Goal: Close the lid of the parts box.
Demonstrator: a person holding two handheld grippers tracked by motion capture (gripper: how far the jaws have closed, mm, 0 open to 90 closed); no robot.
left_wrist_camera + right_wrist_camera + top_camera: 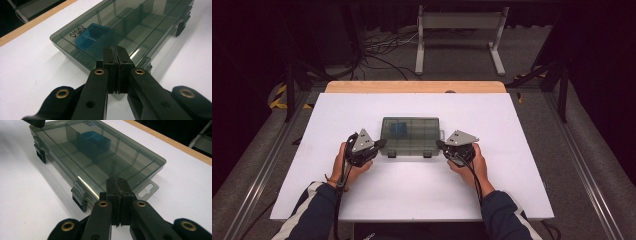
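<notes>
A smoky grey, see-through compartment box point(412, 135) lies closed in the middle of the white table, with two front latches point(427, 154). A blue insert point(93, 37) sits in one far compartment point(98, 139). My left gripper point(381, 144) is at the box's left front corner, jaws shut with nothing between them, tips over the corner point(116, 51). My right gripper point(440, 145) is at the right front corner, jaws also shut and empty, tips over the box edge point(116, 181) beside the hang tab point(146, 190).
The white tabletop point(412, 195) has a wooden strip point(414, 87) along its far edge. Beyond it stand a white frame point(459, 35) and loose cables on the floor point(387, 50). Metal rails run along both sides of the table.
</notes>
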